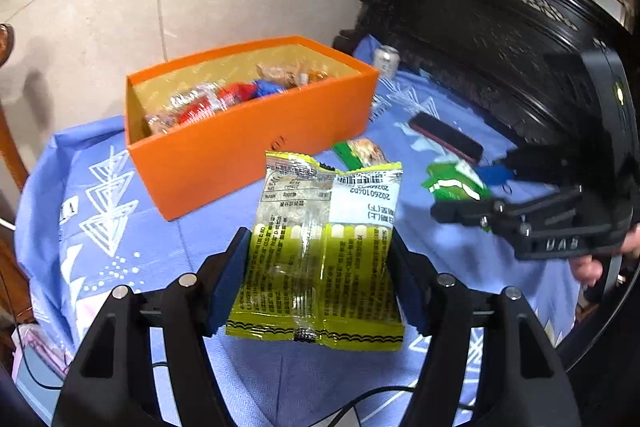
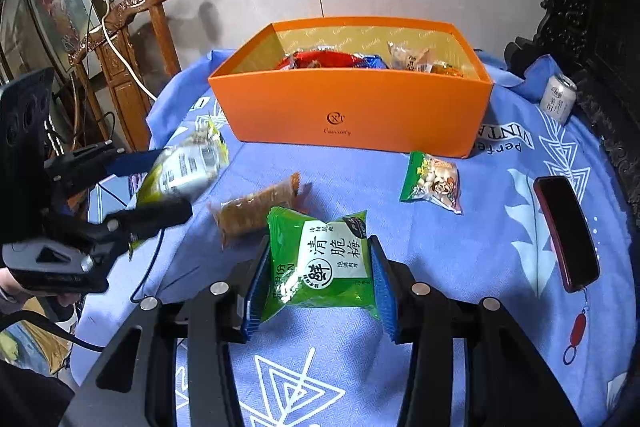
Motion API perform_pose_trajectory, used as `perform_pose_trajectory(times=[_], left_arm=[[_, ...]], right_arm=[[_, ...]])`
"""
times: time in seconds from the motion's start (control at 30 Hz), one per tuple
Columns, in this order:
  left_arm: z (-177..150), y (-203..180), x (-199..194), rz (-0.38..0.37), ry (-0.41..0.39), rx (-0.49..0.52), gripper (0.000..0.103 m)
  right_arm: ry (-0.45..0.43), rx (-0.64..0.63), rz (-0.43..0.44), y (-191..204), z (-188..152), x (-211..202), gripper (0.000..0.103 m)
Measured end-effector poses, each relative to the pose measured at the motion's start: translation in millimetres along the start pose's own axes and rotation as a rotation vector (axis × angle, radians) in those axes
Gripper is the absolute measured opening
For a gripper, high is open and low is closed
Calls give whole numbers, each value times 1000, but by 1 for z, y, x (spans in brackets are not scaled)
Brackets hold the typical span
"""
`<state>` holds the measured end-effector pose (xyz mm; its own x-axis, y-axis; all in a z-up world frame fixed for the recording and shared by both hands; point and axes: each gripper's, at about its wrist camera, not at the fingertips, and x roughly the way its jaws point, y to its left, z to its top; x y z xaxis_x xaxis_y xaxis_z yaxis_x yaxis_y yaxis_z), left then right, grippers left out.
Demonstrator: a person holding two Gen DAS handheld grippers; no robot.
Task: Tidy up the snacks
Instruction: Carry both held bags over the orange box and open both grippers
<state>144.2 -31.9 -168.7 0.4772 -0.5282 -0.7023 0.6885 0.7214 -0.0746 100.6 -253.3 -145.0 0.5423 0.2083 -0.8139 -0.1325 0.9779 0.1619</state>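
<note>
My left gripper [image 1: 320,263] is shut on a yellow-green snack packet [image 1: 324,247], held above the blue cloth in front of the orange box [image 1: 256,143]. The right wrist view shows that same gripper [image 2: 160,183] at the left with the yellow-green packet [image 2: 184,167], blurred. My right gripper [image 2: 320,275] is shut on a green plum snack packet [image 2: 324,263], lifted over the cloth; the left wrist view catches the right gripper [image 1: 476,191] and that green packet [image 1: 456,183] at the right. The orange box [image 2: 352,111] holds several wrapped snacks. A brown packet [image 2: 256,207] and a green-and-white packet [image 2: 432,183] lie on the cloth.
A dark red phone [image 2: 568,231] lies on the blue patterned tablecloth [image 2: 480,259] at the right, a white can [image 2: 558,99] stands beyond it. Dark carved furniture [image 1: 500,27] borders the table's right side, and a wooden chair [image 2: 124,39] stands at the left. A cable runs under the left gripper.
</note>
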Motion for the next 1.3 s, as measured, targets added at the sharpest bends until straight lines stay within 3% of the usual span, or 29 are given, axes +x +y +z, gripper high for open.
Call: perform_pose_trajectory(times=[0.27,0.47,0.67,0.73,0.77,0.83,0.97,1.3], left_arm=[[59,9,-19,67,-85,-40,65],[119,35,-20,117,-142,-81,65],[177,62,1,174,-154,-93,65],[199,71,16,222,-154,-86,77],[205,74,20,245,-151,-90,96],[217,82,27,335,-131,-127,99],[204,85,23,308,-159,-193,99],[103,62,39,261,-15,-236,99]], right_arm=[[-106,15,18,-7,47,-19,46],[-227,15,17,-22,120,-30,46],[-289,-17,-16,-36,180,-19,47],[-294,-19,-30,-42,201,-7,54],[-286,-27,-51,-45,213,1,72],[-299,-22,-94,-47,225,3,75],[-336,12,-85,-57,216,-7,79],[-101,45,-118,-82,122,29,79]])
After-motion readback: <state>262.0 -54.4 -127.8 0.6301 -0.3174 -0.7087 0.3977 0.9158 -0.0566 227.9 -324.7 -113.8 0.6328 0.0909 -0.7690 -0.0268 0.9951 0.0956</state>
